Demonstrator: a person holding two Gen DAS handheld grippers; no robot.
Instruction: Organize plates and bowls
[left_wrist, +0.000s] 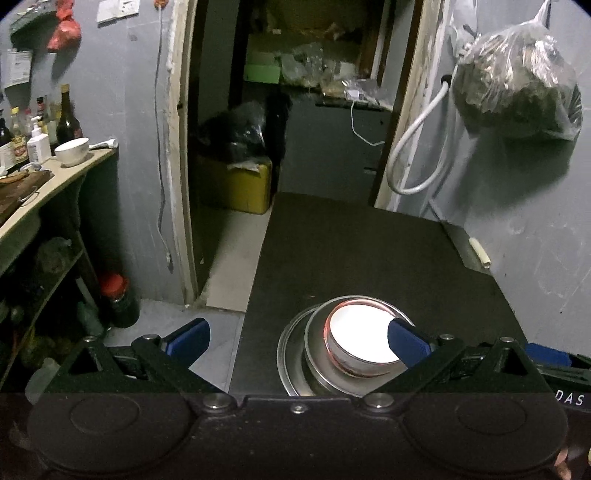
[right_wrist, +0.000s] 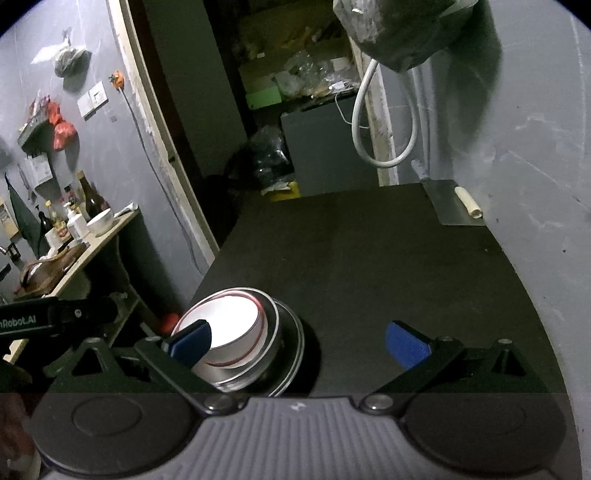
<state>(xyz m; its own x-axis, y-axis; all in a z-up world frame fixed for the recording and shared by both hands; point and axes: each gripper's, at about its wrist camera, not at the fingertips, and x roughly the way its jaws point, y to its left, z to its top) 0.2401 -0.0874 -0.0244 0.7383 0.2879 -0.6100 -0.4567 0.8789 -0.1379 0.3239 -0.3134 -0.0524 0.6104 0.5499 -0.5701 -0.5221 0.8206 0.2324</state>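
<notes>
Sitting stacked near the black table's front-left corner, the white bowl nests in metal plates; both left gripper and right gripper spread wide, empty; only the right view shows the other gripper's arm

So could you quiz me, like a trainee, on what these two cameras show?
1. True or false: the white red-rimmed bowl sits stacked inside the steel dishes.
2. What surface holds the stack? A) dark tabletop B) wooden shelf C) floor
3. Fill in: both the left gripper and the right gripper are ____.

Key: 1 true. 2 A, the dark tabletop. 3 open.
</notes>
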